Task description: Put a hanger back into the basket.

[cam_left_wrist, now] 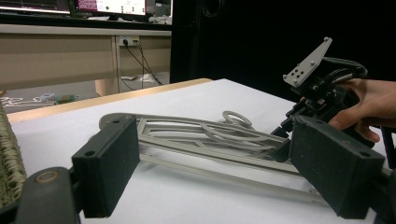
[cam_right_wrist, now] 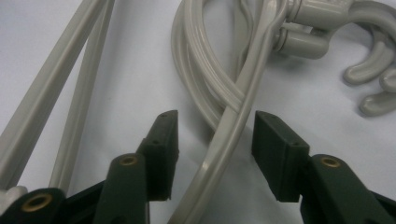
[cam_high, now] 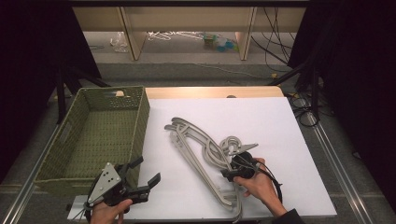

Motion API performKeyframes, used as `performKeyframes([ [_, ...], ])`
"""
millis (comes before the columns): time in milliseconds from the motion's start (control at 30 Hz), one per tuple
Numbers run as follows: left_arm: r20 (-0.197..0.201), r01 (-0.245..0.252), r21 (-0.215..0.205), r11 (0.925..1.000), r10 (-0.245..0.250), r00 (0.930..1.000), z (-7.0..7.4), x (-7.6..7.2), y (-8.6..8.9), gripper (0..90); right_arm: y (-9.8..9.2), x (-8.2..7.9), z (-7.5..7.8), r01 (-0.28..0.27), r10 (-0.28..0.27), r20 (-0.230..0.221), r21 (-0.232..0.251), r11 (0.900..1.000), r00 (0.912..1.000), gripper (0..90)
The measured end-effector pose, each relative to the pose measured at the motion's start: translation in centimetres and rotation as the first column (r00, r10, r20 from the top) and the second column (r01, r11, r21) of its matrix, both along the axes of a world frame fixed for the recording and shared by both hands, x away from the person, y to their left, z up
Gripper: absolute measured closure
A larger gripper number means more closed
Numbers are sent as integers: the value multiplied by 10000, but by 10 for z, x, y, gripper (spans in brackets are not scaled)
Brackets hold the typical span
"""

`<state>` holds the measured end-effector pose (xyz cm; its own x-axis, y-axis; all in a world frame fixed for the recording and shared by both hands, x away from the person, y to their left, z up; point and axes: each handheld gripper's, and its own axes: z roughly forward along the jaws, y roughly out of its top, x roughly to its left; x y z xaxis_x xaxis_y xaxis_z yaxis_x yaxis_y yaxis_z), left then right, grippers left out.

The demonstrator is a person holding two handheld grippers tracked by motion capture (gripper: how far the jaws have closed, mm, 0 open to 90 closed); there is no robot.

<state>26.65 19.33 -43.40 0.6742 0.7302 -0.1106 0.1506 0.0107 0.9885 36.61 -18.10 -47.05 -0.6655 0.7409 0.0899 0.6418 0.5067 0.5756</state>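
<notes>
With a hanger [cam_right_wrist: 219,140] arm between its spread, not-yet-touching pads, the right gripper [cam_right_wrist: 212,140] should centre, then pinch firmly before lifting.

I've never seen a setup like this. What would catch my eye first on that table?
Probably the tangle of grey plastic hangers lying across the middle of the white table. At their hook end the right gripper has its black jaws either side of one hanger's curved arm, not yet pressing on it. To the left sits an empty woven green basket, with the left gripper open beside its near corner.
</notes>
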Motion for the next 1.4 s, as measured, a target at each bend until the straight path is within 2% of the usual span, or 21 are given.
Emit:
performKeyframes([
  [167,-83,-23,-53,10000,23,10000,0,0,1,160,-1,0,2,-13,13,-71,85,10000,10000,606],
  [300,-93,-18,-47,10000,18,10000,0,0,1,161,-1,-2,6,170,-171,-246,-48,9998,9996,658],
  [333,-93,-18,-47,10000,18,10000,0,0,1,161,-1,-1,6,39,-38,75,-112,9999,10000,664],
  [500,-107,-8,-67,10000,7,9999,0,1,1,161,-2,-1,10,152,-152,-5,74,9999,9999,679],
  [533,-105,-16,-88,10000,15,9999,0,1,1,161,-1,-2,12,297,-295,-162,123,9995,9994,682],
  [600,-34,27,-180,9998,-28,10000,0,1,1,161,-2,-2,14,168,-168,-12,172,9997,9999,687],
  [700,-93,-34,-106,9999,33,10000,1,1,2,161,-4,-2,20,27,-31,204,166,9999,9998,693],
  [867,-86,-23,-125,9999,22,10000,1,1,2,161,-4,-3,24,86,-88,121,172,9998,9999,703],
  [900,-94,-20,-117,9999,19,10000,1,1,1,161,-6,-2,25,-23,18,341,161,9999,9994,706],
  [933,-94,-20,-117,9999,19,10000,1,1,1,161,-6,-2,25,-23,18,341,161,9999,9994,706],
  [967,-112,-4,-119,9999,3,9999,0,1,1,161,-6,-1,25,-104,97,691,100,9999,9976,709],
  [1000,-136,6,-94,10000,-7,9999,0,1,1,161,-6,-1,27,52,-78,738,347,9994,9972,713],
  [1133,-115,60,-48,10000,-60,9999,0,1,0,161,-5,0,32,-17,-10,928,295,9996,9957,722],
  [1167,-123,54,-37,10000,-54,9999,0,1,0,161,-6,2,34,-188,167,1092,184,9997,9939,735],
  [1233,-144,71,-40,10000,-72,9999,0,1,0,161,-5,4,34,-218,180,1390,261,9994,9901,752],
  [1333,-152,91,-33,10000,-92,9998,0,1,0,161,-3,4,35,-400,366,1391,219,9990,9896,781],
  [1367,-154,93,-41,9999,-94,9998,0,1,0,161,-3,6,36,-740,711,1591,122,9972,9847,803],
  [1400,-156,105,-40,9999,-106,9998,0,1,0,161,-3,6,38,-847,826,1486,80,9964,9854,812],
])
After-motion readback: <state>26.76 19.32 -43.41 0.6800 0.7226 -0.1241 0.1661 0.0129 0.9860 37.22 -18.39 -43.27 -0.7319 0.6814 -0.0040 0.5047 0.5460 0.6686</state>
